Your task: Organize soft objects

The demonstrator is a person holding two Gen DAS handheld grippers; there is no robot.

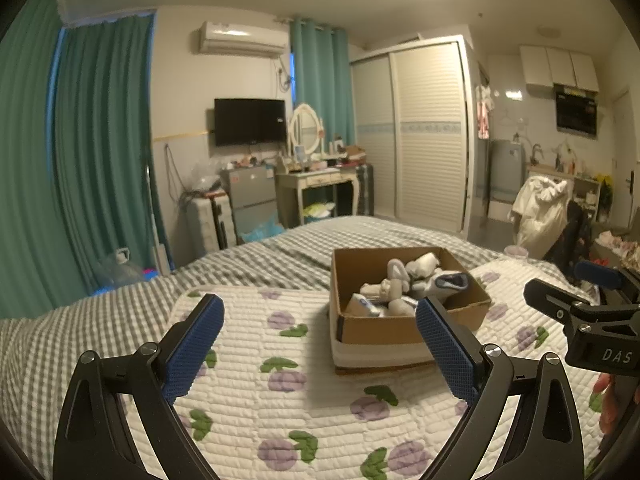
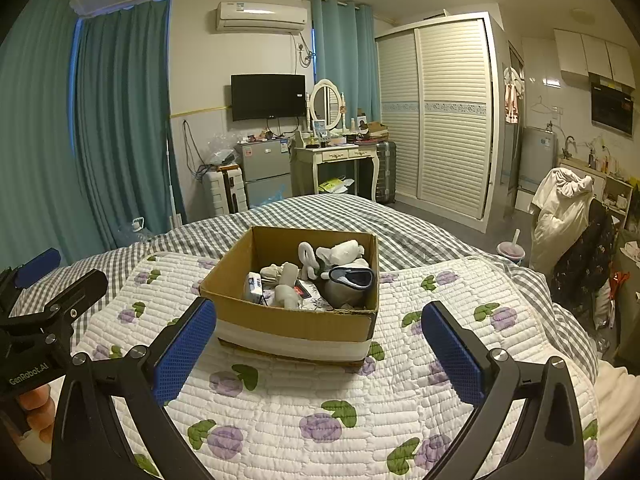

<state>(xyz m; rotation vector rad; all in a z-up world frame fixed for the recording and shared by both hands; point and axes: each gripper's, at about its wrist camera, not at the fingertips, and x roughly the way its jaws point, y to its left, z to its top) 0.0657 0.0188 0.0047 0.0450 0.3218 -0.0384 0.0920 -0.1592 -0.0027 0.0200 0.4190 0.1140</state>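
A cardboard box stands on a white quilted mat with purple flowers on the bed. It holds several rolled socks and soft items, grey and white, and a small packet. My left gripper is open and empty, held above the mat to the near left of the box. My right gripper is open and empty, just in front of the box. Each gripper shows at the edge of the other's view.
The bed has a grey checked cover. Beyond it stand a dressing table, a small fridge, a suitcase, a louvred wardrobe and green curtains. A chair with clothes is at right.
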